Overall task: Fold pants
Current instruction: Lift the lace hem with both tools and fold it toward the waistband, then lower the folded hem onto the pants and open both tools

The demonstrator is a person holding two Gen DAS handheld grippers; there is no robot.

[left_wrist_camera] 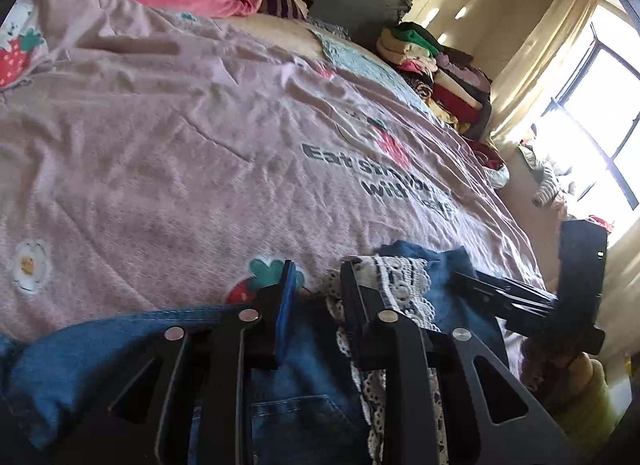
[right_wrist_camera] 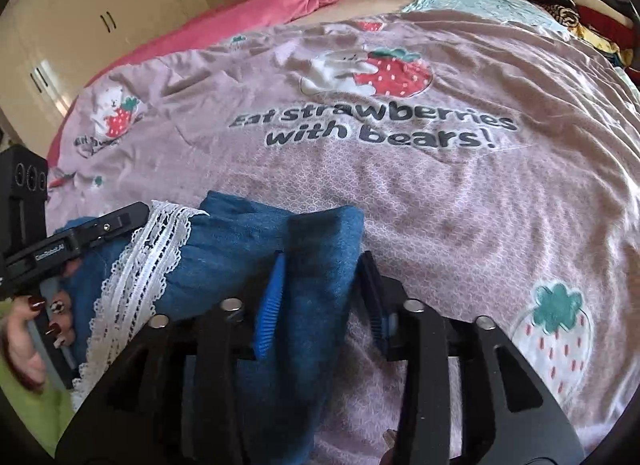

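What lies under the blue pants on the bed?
The blue pants rest on the pink strawberry-print bedspread, which shows all around them. The stretch of bedspread directly beneath is covered by the denim and by the gripper fingers, so anything lying there cannot be seen.

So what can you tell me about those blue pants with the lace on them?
The pants are blue denim with a white lace trim and a back pocket. They lie bunched on the pink strawberry bedspread. The right claw straddles a folded part, and the left claw is at the lace edge.
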